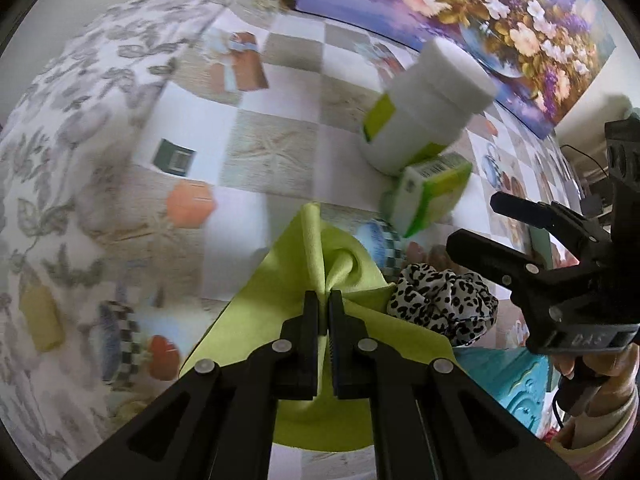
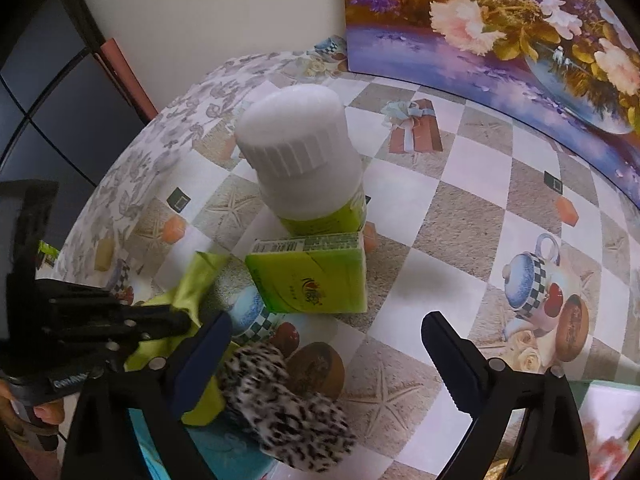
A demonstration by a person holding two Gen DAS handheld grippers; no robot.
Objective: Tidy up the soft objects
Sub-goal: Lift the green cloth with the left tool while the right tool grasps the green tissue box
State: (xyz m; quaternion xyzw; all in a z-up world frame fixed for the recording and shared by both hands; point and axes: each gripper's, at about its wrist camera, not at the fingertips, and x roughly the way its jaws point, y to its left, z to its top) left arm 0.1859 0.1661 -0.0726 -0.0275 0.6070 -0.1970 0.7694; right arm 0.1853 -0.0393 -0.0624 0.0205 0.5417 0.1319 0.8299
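My left gripper (image 1: 324,304) is shut on a lime-green cloth (image 1: 288,280), pinching a bunched fold of it above the table; it also shows in the right wrist view (image 2: 188,284). A black-and-white leopard-print scrunchie (image 1: 444,304) lies just right of the cloth, and in the right wrist view (image 2: 280,396) it sits low between my fingers, nearer the left one. My right gripper (image 2: 328,344) is open and empty, held above the scrunchie; it shows at the right of the left wrist view (image 1: 472,224).
A white bottle with a green label (image 2: 304,160) stands mid-table, with a green tissue pack (image 2: 312,272) in front of it. A turquoise box (image 1: 516,384) lies at the near edge. A floral painting (image 2: 500,32) leans at the back. The table (image 2: 460,208) has a patterned checkered cover.
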